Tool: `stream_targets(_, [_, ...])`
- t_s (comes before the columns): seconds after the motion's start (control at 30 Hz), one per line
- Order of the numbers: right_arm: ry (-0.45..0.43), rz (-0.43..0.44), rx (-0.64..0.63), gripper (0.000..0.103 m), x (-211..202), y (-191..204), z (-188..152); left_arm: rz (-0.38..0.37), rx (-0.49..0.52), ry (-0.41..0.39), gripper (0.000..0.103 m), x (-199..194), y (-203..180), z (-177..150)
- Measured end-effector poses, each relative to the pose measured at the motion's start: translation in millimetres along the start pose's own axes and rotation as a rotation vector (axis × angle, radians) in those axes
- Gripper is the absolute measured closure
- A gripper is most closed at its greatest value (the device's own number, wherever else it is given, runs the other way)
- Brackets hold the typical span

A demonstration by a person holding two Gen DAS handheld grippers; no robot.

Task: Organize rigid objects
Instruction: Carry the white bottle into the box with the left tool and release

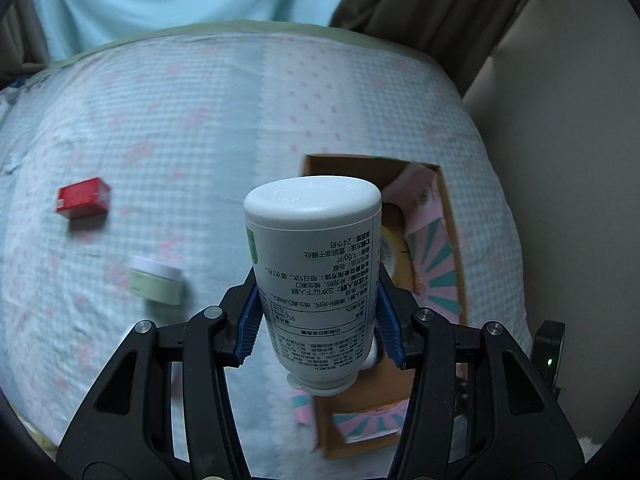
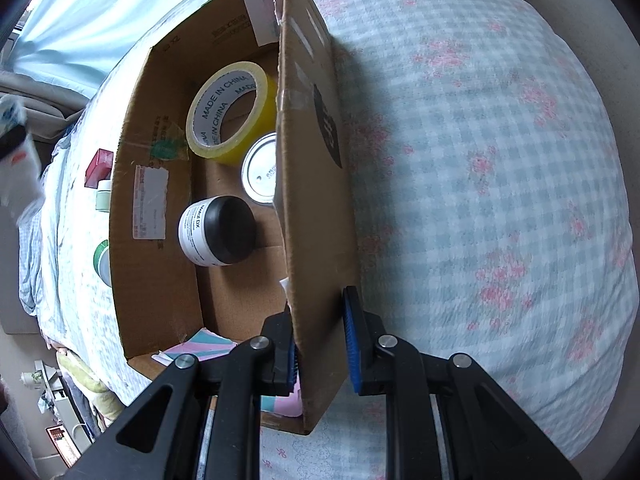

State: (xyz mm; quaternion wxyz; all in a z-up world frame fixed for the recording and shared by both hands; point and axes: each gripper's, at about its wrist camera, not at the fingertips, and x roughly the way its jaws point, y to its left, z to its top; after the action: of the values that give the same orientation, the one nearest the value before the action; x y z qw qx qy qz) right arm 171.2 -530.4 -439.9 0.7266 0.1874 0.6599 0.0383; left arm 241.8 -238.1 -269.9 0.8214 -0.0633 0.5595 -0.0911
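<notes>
The left gripper point(image 1: 320, 316) is clamping a white bottle point(image 1: 314, 264) with black printed text, its flat base pointing away at frame centre, above the checked bedspread point(image 1: 180, 120). At right in that view, the cardboard box point(image 1: 454, 240) is lying open. The right gripper point(image 2: 320, 340) is pinching the box's side wall at lower centre. Inside the box are sitting a yellow tape roll point(image 2: 230, 112), a black-lidded jar point(image 2: 218, 232) and a silver tin point(image 2: 260, 174). A red box point(image 1: 82, 199) and a green jar point(image 1: 156, 280) are lying at left on the bedspread.
</notes>
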Motion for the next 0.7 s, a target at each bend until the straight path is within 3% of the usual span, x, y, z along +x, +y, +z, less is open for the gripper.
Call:
stream_targets(0.3, [0.001, 0.002, -0.008, 0.085, -3, -6, -6, -0.041, 0.068, 0.085, 0.056, 74, -65, -5])
stream_targets(0.63, [-0.006, -0.003, -0.022, 0.085, -2, -4, -9, -0.026, 0.132, 0.153, 0.056, 128, -94, -9])
stream_targets(0.67, [-0.006, -0.002, -0.023, 0.085, -1, -3, -9, -0.017, 0.139, 0.156, 0.056, 129, -95, -9])
stream_targets(0.7, [-0.006, -0.001, -0.025, 0.085, -1, -3, -10, -0.016, 0.144, 0.153, 0.047, 130, -96, -8])
